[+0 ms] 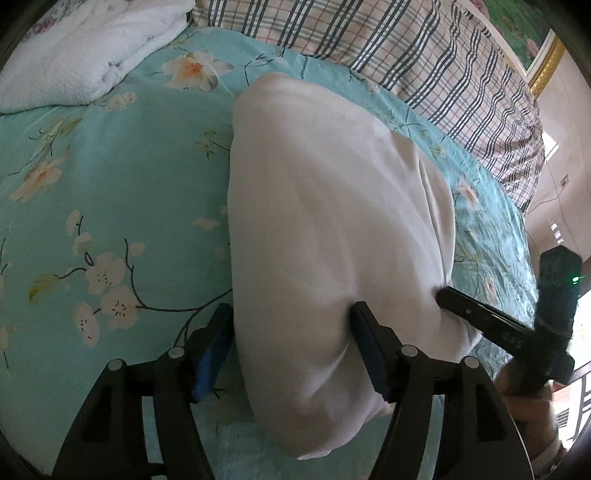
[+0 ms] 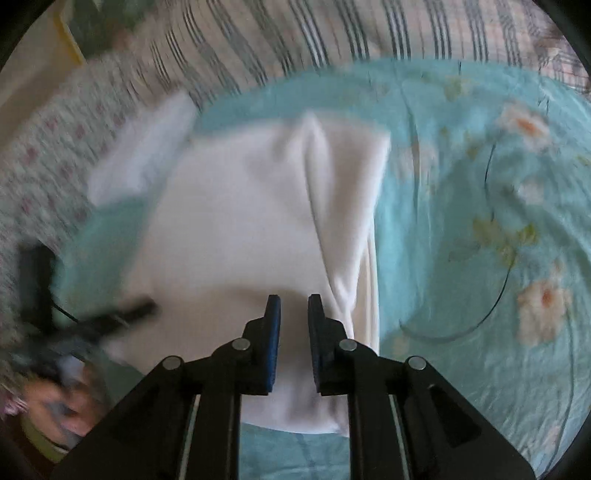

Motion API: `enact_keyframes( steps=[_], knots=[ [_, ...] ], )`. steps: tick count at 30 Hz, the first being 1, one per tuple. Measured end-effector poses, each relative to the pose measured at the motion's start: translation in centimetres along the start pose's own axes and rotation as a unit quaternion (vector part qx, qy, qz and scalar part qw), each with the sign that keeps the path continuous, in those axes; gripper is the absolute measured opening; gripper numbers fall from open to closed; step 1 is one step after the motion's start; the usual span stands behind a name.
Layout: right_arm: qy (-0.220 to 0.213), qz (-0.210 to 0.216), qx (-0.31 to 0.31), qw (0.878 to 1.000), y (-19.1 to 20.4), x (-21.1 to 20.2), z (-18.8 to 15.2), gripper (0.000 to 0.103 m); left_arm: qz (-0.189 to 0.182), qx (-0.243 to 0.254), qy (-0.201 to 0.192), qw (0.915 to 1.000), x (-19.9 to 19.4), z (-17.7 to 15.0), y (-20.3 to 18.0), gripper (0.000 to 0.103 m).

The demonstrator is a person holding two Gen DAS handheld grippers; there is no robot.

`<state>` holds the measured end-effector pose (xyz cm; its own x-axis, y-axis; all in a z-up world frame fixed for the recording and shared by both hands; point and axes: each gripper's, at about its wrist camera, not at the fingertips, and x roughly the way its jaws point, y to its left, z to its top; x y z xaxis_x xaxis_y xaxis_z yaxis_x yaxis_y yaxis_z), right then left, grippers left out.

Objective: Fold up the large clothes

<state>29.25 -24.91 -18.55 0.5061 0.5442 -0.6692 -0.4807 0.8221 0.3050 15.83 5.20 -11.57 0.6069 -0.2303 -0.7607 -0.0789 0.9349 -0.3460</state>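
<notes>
A white garment point(image 1: 325, 206) lies folded in a long rectangle on the teal floral bedsheet point(image 1: 110, 166). My left gripper point(image 1: 291, 317) stands open and wide across its near end. One finger sits beside the cloth's left edge, the other rests on top of the cloth. My right gripper point(image 2: 294, 306) hovers low over the near part of the garment point(image 2: 236, 229). Its jaws are a narrow gap apart, and only cloth lying below shows through the gap. In the left wrist view the right gripper point(image 1: 441, 295) touches the garment's right edge. The right wrist view is blurred.
A folded white fluffy blanket point(image 1: 85, 48) lies at the far left of the bed. A plaid quilt point(image 1: 406, 48) runs along the far side under a framed picture point(image 1: 524, 26). A person's hand point(image 1: 528, 406) holds the right gripper at the bed's right edge.
</notes>
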Motion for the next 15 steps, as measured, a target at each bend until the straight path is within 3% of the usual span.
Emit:
enact_keyframes(
  steps=[15],
  knots=[
    [-0.007,-0.007,0.003,1.000,-0.2,-1.0,-1.0,0.014,0.058,0.026,-0.001,0.9979,-2.3,-0.8,-1.3,0.067]
  ],
)
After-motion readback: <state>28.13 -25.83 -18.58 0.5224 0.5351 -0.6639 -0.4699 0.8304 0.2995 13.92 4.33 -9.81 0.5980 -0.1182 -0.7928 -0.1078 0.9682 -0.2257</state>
